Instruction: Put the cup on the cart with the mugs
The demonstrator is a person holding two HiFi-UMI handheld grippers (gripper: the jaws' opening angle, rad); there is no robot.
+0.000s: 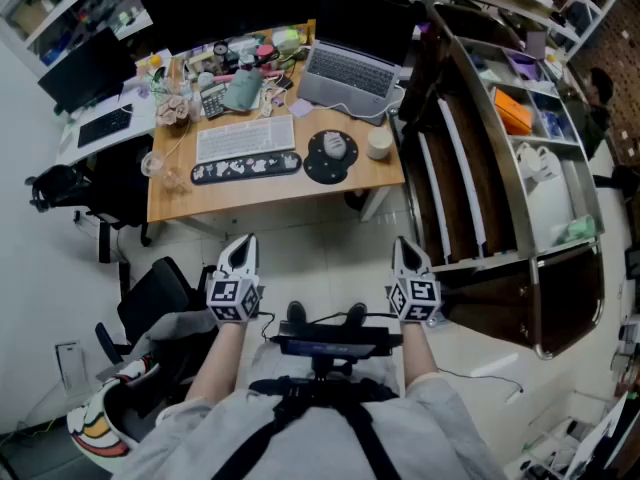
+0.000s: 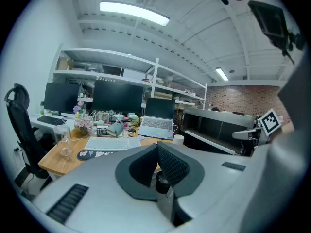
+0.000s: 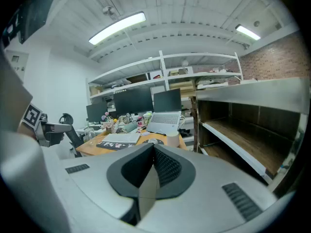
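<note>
- Cream cup stands at the right end of the wooden surface, just beside the round mouse pad, at twelve o'clock from your right tool.
- At your two o'clock the cart is cut off by the frame edge; the pale shapes on its shelf are too warped to call mugs.
- Your forearms sit low before your body, with the tools side by side and tipped slightly down.
- Your left tool is clenched on nothing, and your right tool likewise.

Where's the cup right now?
In the head view, the cup stands near the desk's right edge, just right of the round mouse pad, in front of the laptop and left of the cart.
</note>
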